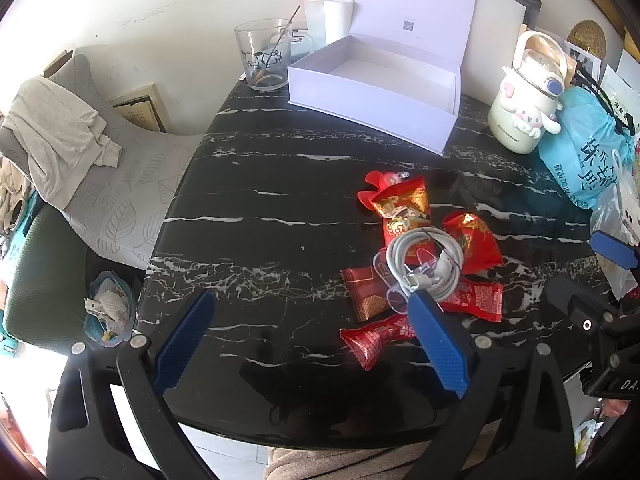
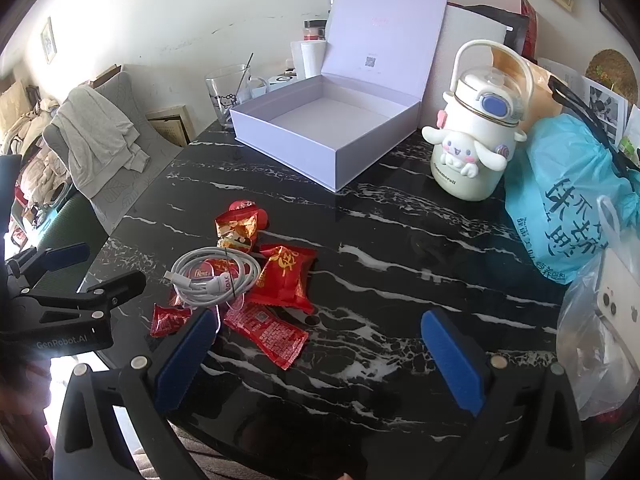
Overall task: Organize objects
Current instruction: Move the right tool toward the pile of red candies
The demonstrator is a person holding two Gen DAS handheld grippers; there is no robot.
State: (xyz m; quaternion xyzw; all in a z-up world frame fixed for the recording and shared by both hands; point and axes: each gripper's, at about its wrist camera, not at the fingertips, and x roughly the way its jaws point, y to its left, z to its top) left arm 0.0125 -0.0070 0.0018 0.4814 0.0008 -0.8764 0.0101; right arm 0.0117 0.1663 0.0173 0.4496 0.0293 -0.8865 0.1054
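A pile of red snack packets (image 1: 404, 208) (image 2: 282, 276) lies on the black marble table (image 1: 260, 220) (image 2: 400, 264), with a coiled white cable (image 1: 424, 262) (image 2: 214, 276) on top. An open, empty white box (image 1: 372, 92) (image 2: 324, 132) stands at the back. My left gripper (image 1: 312, 304) is open, low over the table's near edge, its right finger just before the pile. My right gripper (image 2: 320, 322) is open, the pile by its left finger. Each gripper shows at the edge of the other's view.
A glass (image 1: 262, 54) (image 2: 226, 92) stands left of the box. A white cartoon bottle (image 1: 528, 96) (image 2: 476, 136) and a blue plastic bag (image 1: 588, 152) (image 2: 568, 200) crowd the right. A chair with clothing (image 1: 60, 136) stands left of the table.
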